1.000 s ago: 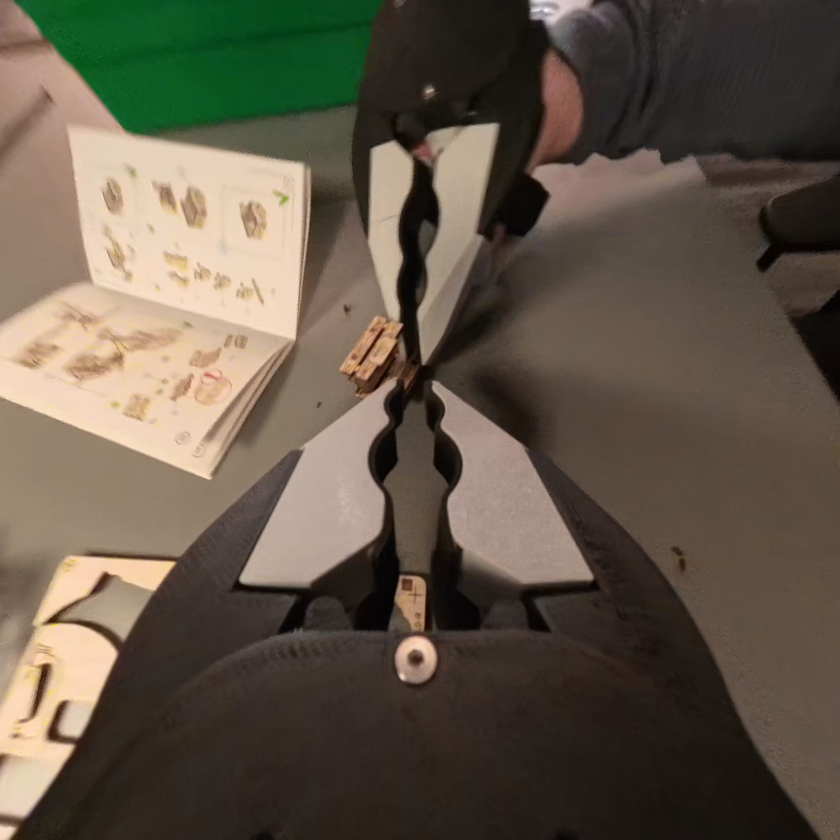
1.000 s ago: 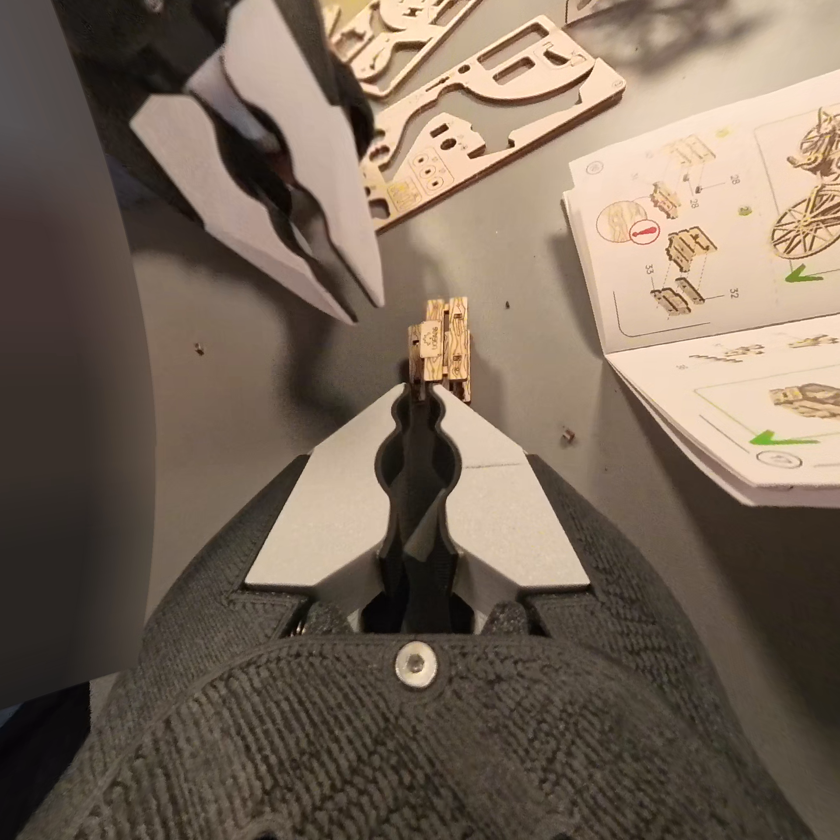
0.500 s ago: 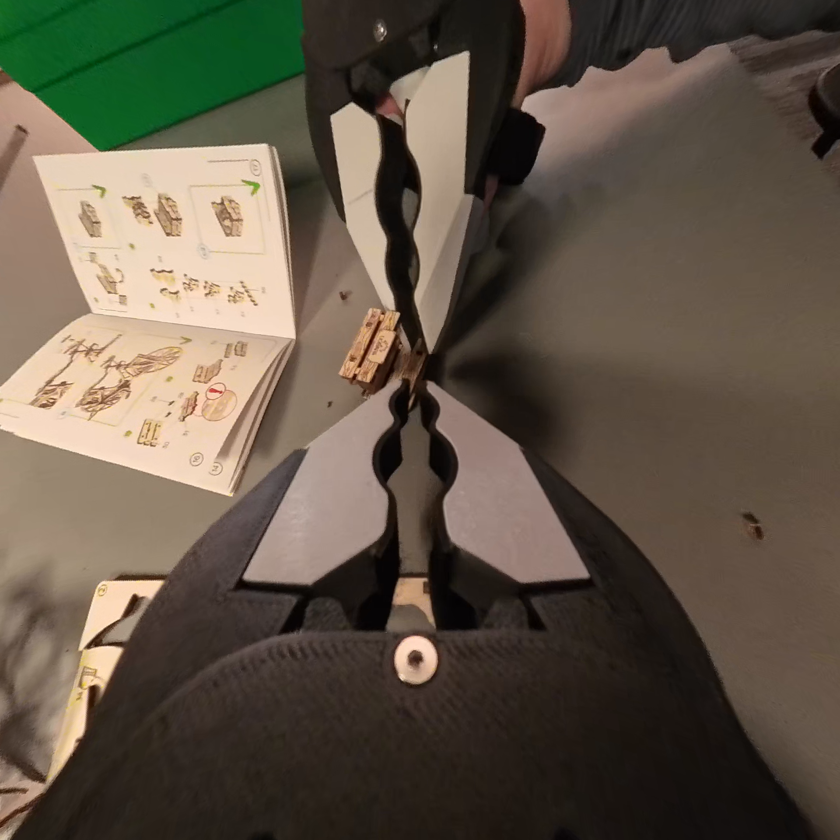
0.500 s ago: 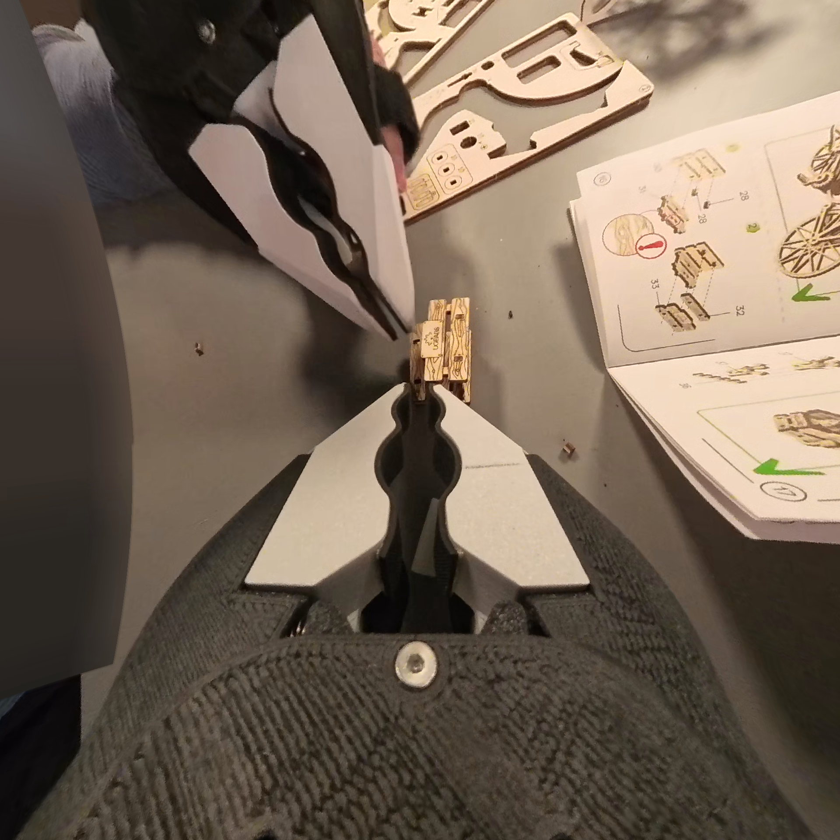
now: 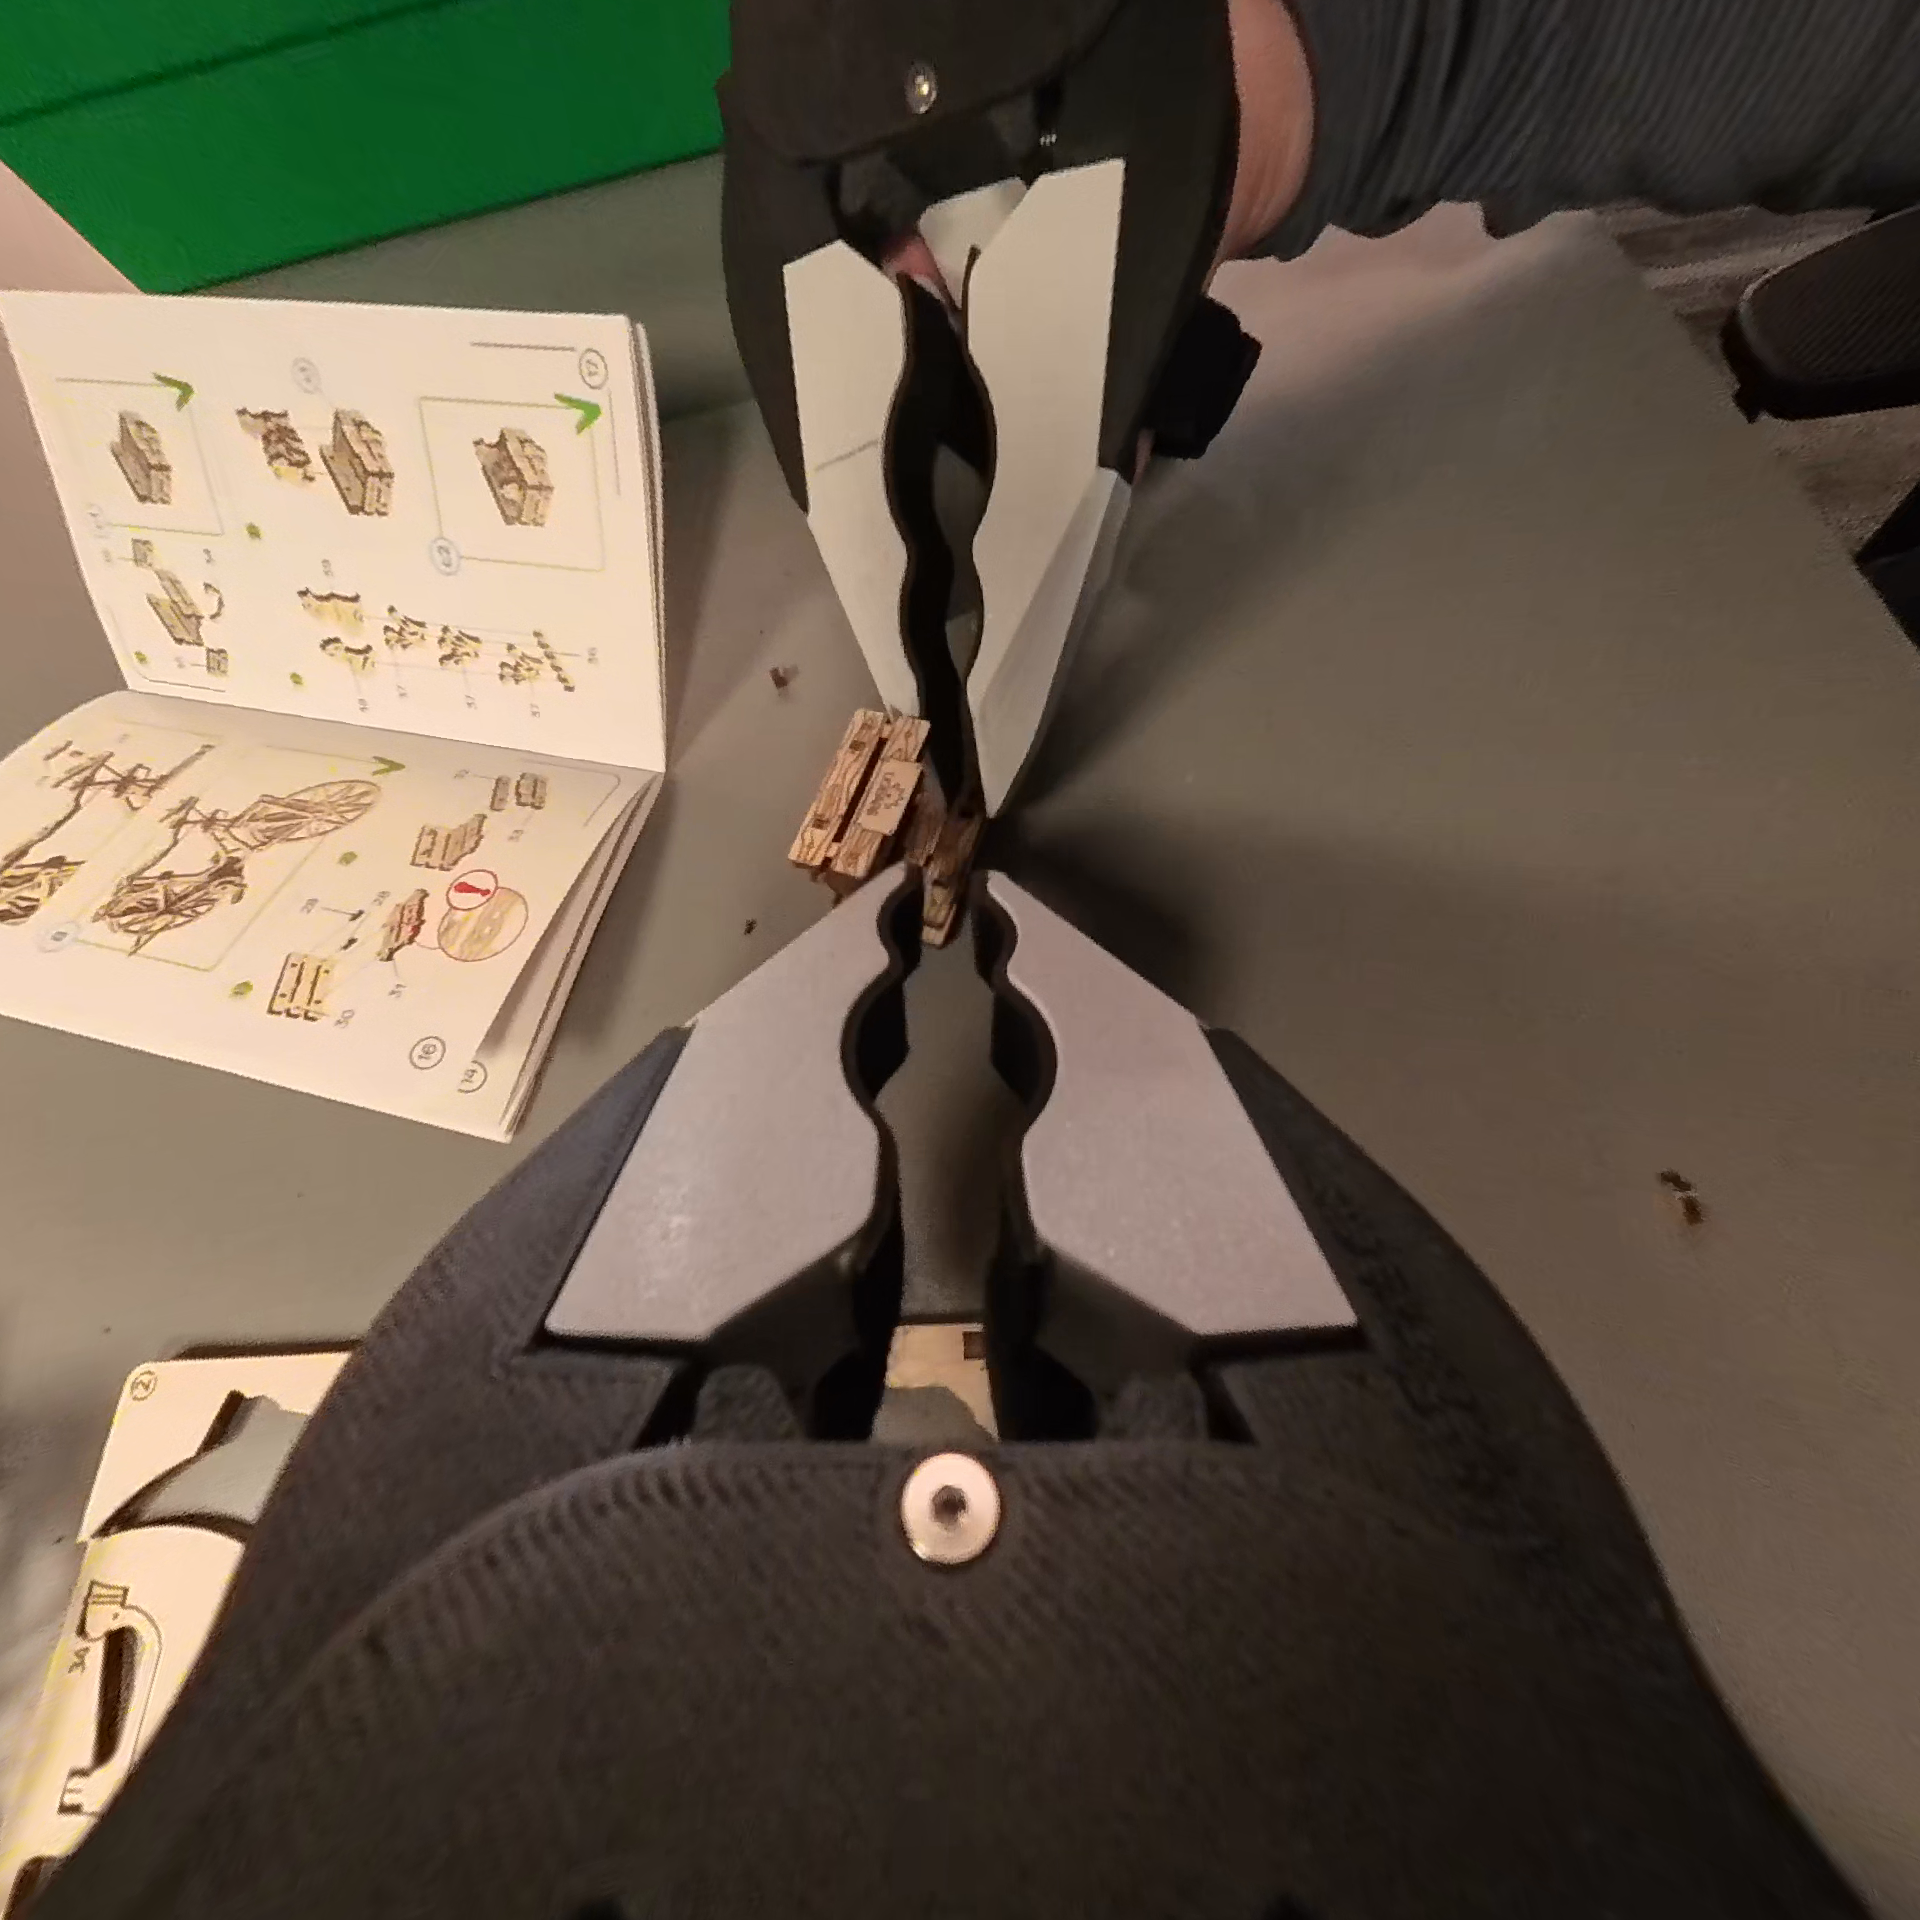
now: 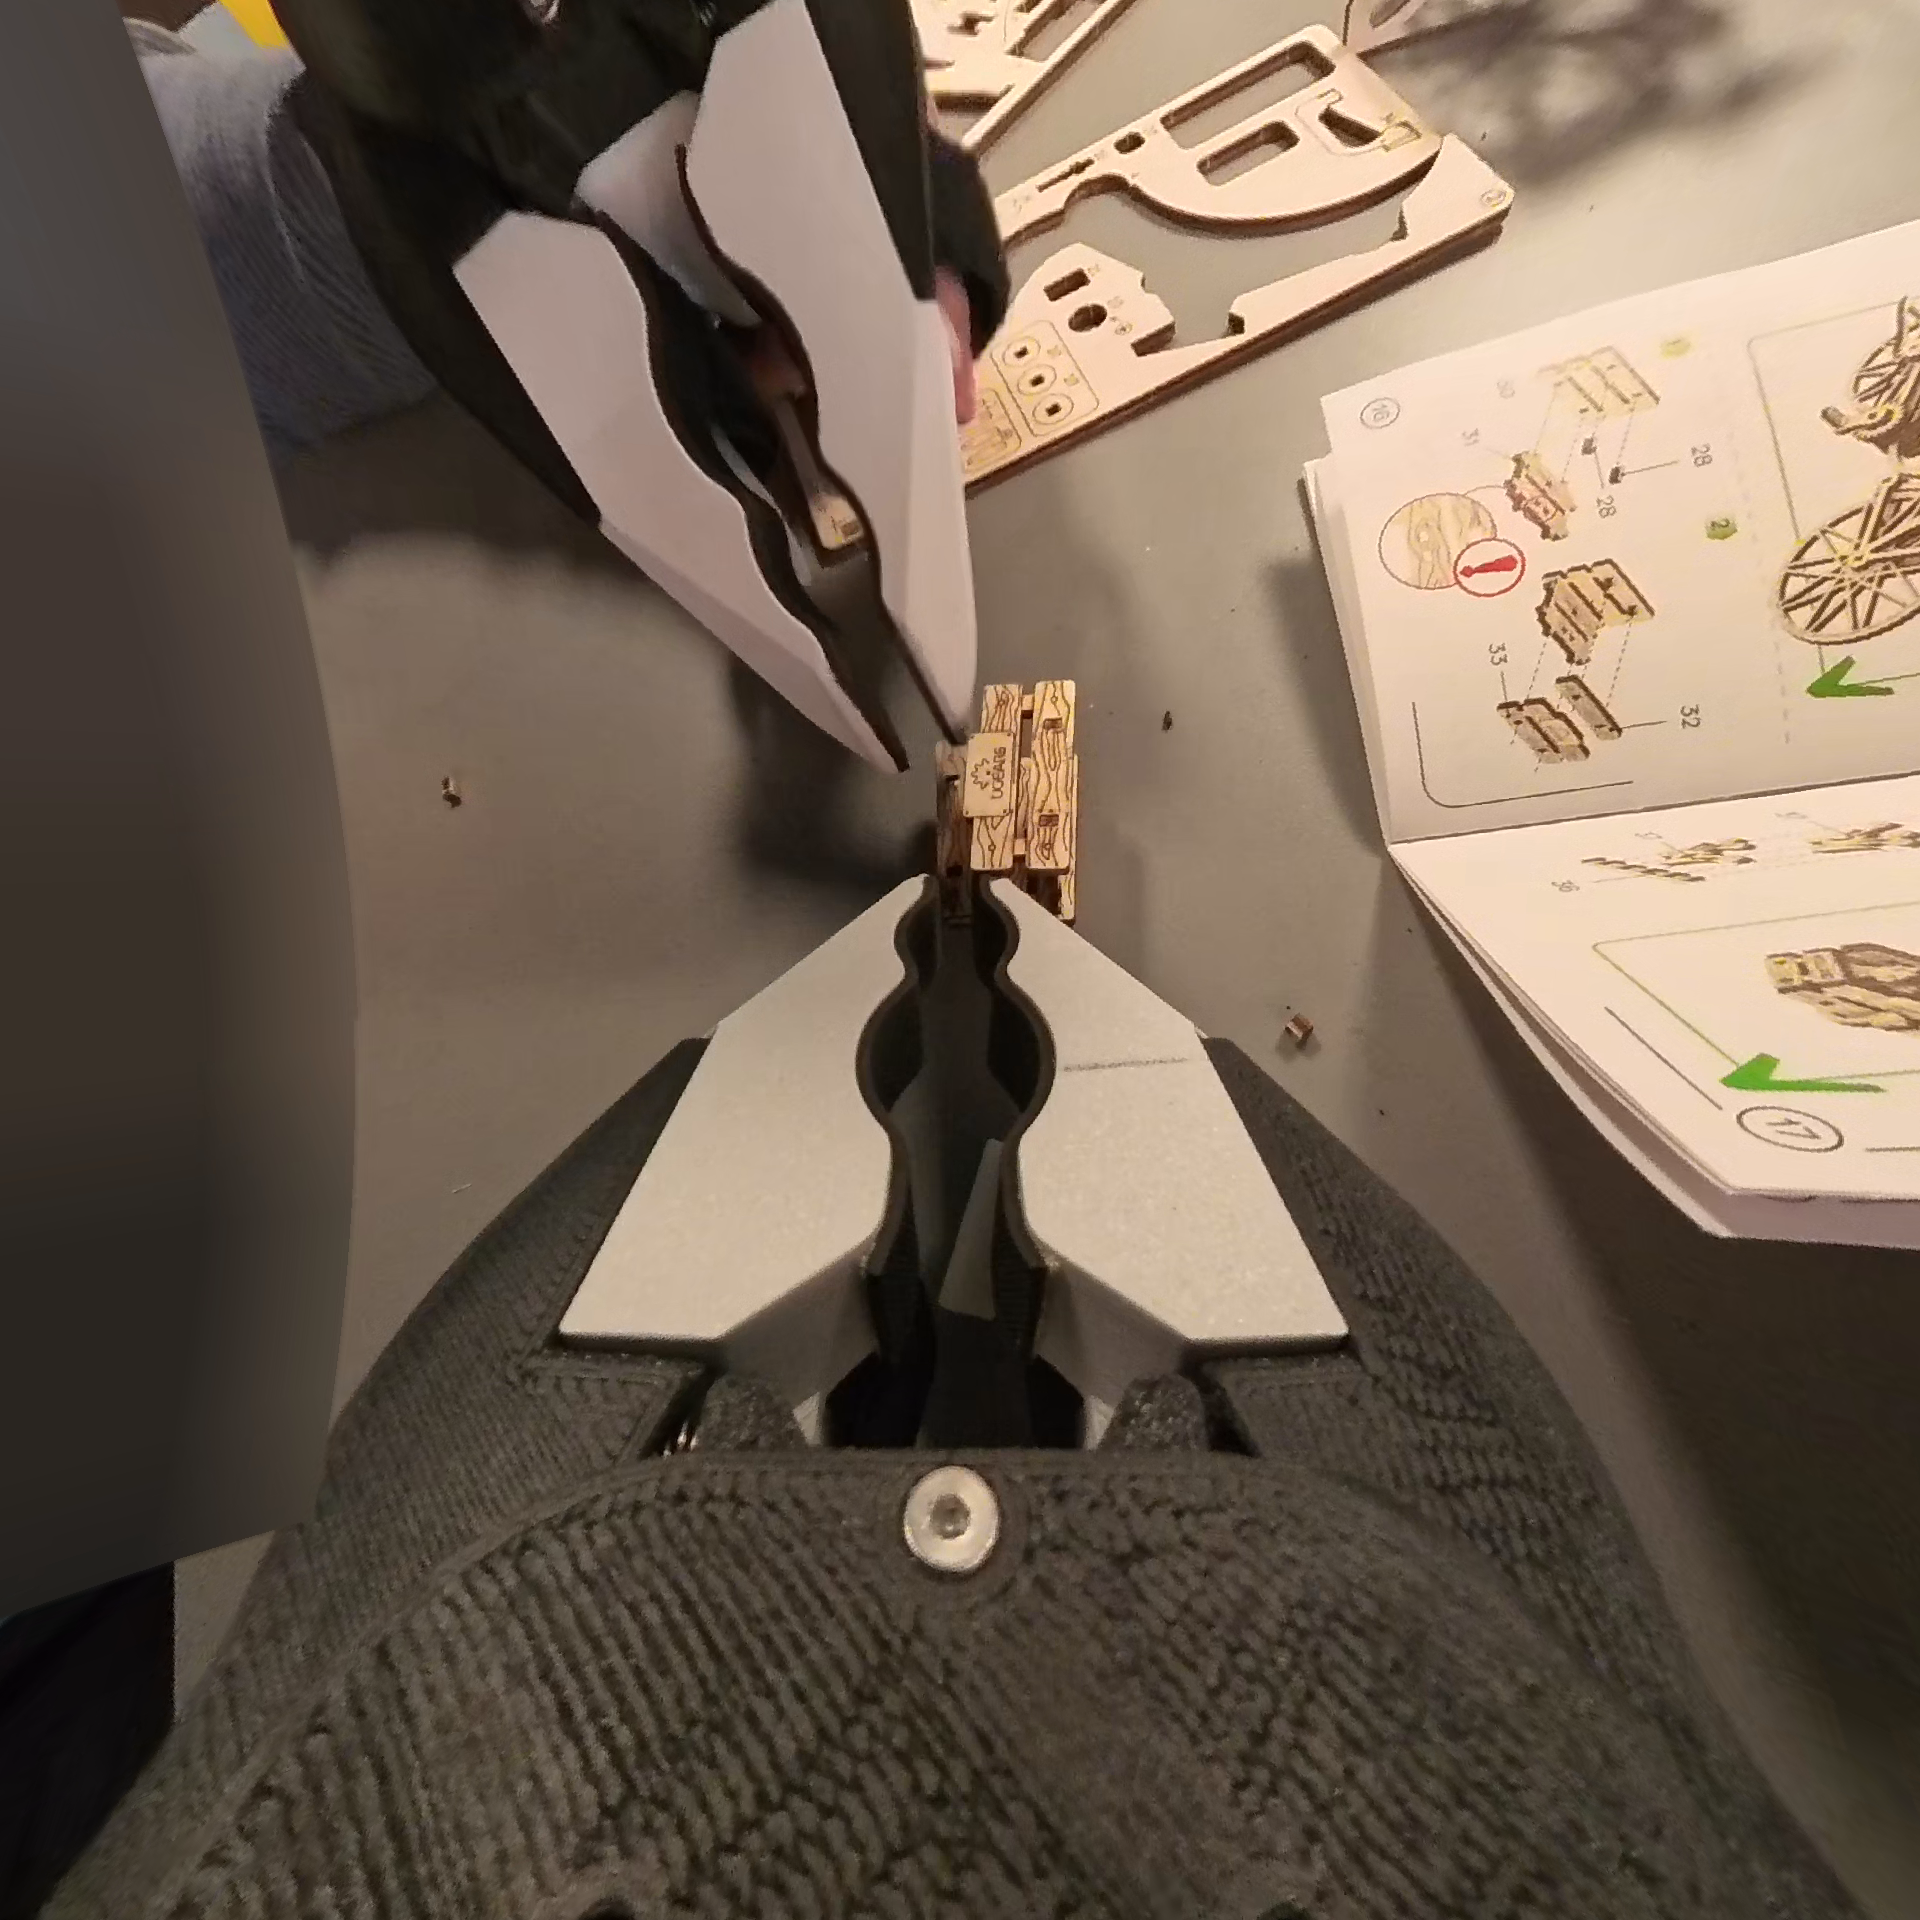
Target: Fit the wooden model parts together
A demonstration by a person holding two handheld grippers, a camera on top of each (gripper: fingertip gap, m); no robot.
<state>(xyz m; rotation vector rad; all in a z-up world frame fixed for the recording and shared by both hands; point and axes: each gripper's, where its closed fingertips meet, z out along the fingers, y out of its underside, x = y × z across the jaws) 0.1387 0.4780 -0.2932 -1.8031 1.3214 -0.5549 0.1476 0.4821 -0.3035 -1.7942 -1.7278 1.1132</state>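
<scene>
**Left tongs close in on the held assembly**

While the right gripper [image 6: 961,896] keeps its tips pinched on the near edge of the small wooden assembly [image 6: 1013,805], the left gripper [image 5: 943,902] has travelled in from up and to the side over the last second, and its tips now sit right against the opposite end of the same piece. In the right wrist view those tips [image 6: 914,743] are narrowed nearly together and touch the block's top corner; whether they actually clamp it or only press on it, I cannot tell. A thin wooden part seems to ride deep between the left fingers. To me this reads as the pressing-together step about to begin, with the assembly braced from both ends just above the grey table [image 5: 1455,831].

Room is tight to one side: the open instruction booklet [image 5: 343,665] lies near, and the punched-out wooden sheet [image 6: 1226,239] sits beyond. The other side is bare tabletop, with only a few wood crumbs [image 5: 1678,1195].
</scene>
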